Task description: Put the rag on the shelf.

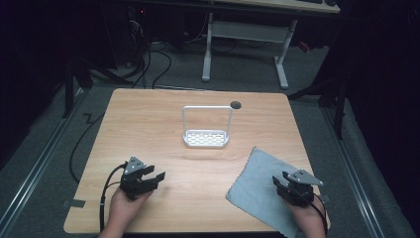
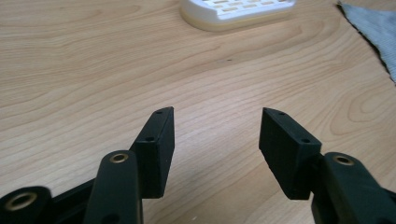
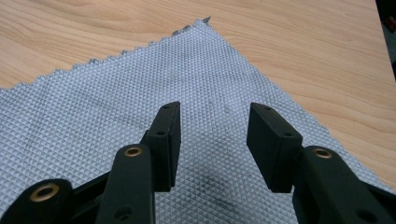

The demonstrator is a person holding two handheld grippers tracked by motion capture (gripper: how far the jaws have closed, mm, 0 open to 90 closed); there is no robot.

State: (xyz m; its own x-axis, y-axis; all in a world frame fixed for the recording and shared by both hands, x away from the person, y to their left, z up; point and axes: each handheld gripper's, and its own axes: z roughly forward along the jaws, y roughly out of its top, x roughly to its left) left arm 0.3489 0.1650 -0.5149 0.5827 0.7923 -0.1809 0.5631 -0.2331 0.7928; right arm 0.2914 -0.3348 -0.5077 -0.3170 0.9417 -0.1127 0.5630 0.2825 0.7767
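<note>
Your right gripper (image 3: 212, 140) hovered, jaws apart and empty, over the grey cloth (image 1: 265, 183) at the desk's (image 1: 148, 129) near right corner; your left gripper (image 2: 215, 149), also apart, waited; you needed a low edge pinch

Under my right claw (image 3: 212, 144): grey cloth (image 3: 140, 107), woven w/ a fine diamond/waffle texture, matt, edges pinked in a zigzag, a few darker smudges just ahead of the jaws. My left claw (image 2: 217, 149) sits over bare table (image 2: 93, 70): light wood-grain top, smooth, satin sheen, prob. laminate. Both claws: black plastic, matt, pad faces finely ribbed; brass-looking bushings in the links, slightly shiny. Grey plate on top of each looks like dull metal. Ahead of left claw, rack (image 1: 206, 138): white, smooth, semi-gloss plastic base w/ slots, thin white frame above.
</note>
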